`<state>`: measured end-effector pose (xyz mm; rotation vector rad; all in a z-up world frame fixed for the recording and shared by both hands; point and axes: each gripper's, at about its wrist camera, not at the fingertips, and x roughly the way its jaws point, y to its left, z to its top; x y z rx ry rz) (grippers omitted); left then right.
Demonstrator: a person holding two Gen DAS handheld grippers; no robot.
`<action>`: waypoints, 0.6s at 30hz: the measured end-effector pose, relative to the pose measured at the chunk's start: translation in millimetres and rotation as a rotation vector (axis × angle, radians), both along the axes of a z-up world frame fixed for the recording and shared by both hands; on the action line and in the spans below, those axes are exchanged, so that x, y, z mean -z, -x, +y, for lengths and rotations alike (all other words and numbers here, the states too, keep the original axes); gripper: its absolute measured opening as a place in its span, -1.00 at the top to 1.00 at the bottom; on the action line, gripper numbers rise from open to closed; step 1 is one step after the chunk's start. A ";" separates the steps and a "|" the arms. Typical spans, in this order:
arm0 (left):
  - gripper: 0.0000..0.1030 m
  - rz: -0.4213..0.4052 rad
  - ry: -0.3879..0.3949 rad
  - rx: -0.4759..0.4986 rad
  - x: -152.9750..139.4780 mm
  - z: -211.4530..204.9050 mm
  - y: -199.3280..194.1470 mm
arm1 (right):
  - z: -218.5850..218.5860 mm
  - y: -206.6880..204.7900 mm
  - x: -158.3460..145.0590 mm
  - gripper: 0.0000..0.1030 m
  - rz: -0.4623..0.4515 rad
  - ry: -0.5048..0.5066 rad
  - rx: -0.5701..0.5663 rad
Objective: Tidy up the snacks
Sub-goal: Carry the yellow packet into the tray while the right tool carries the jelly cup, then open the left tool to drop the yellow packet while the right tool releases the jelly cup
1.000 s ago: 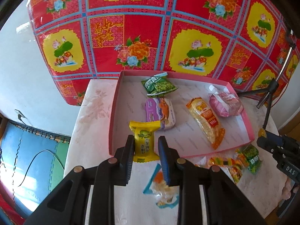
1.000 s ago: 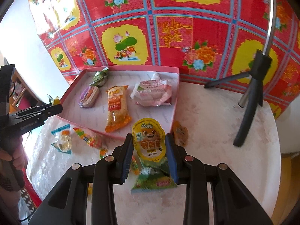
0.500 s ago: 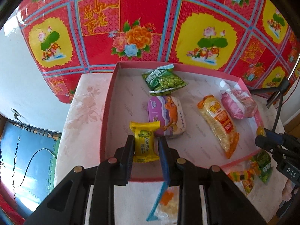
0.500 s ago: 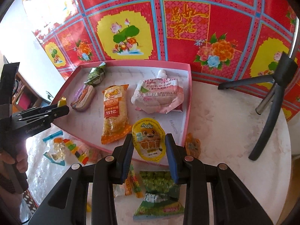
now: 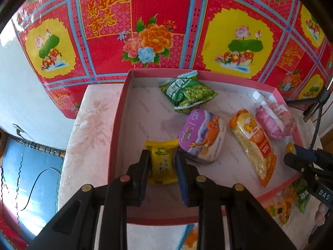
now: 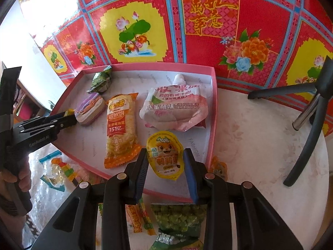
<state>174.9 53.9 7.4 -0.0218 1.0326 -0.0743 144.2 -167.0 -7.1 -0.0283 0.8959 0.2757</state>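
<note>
A pink box (image 5: 116, 125) (image 6: 214, 112) lies on the white table. My left gripper (image 5: 162, 156) is shut on a small yellow snack packet (image 5: 162, 162), held low over the box's near-left part beside a purple packet (image 5: 203, 135). My right gripper (image 6: 165, 156) is shut on a round yellow pouch with a cartoon animal (image 6: 165, 154), over the box's near-right corner. Inside the box lie a green pea bag (image 5: 187, 91), an orange rice-cracker pack (image 5: 251, 143) (image 6: 121, 127) and a pink spouted pouch (image 5: 274, 118) (image 6: 174, 108).
Loose snacks remain on the table in front of the box: a green pea bag (image 6: 179, 220), colourful candy strips (image 6: 62, 168) and a small orange packet (image 6: 218, 166). A black tripod (image 6: 308, 112) stands at the right. A red patterned cloth (image 5: 158, 20) hangs behind. A person's hand (image 6: 18, 179) holds the left gripper.
Both grippers moved forward and down over the box, each carrying its packet. The loose snacks on the table slid toward the bottom of both views.
</note>
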 end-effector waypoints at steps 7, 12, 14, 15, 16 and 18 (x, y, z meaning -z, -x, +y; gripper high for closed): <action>0.48 -0.007 0.000 -0.003 0.8 -0.5 -3.5 | 0.0 -0.3 2.5 0.32 -0.005 0.006 0.000; 0.44 0.007 0.007 -0.002 -0.1 -0.2 -2.1 | 0.3 -1.1 2.3 0.32 -0.006 0.007 0.001; 0.35 0.011 0.016 -0.002 -2.1 -1.1 -0.3 | -0.4 -1.4 2.2 0.31 -0.005 -0.001 0.004; 0.33 0.010 0.016 -0.002 -4.1 -2.2 1.6 | -0.6 -1.8 2.2 0.28 -0.004 -0.004 0.004; 0.28 0.008 0.012 -0.001 -6.4 -3.8 3.2 | -0.4 -1.8 2.1 0.27 -0.002 -0.009 0.001; 0.24 0.002 -0.007 0.002 -10.1 -6.5 5.5 | -0.6 0.1 1.7 0.20 -0.002 -0.009 -0.007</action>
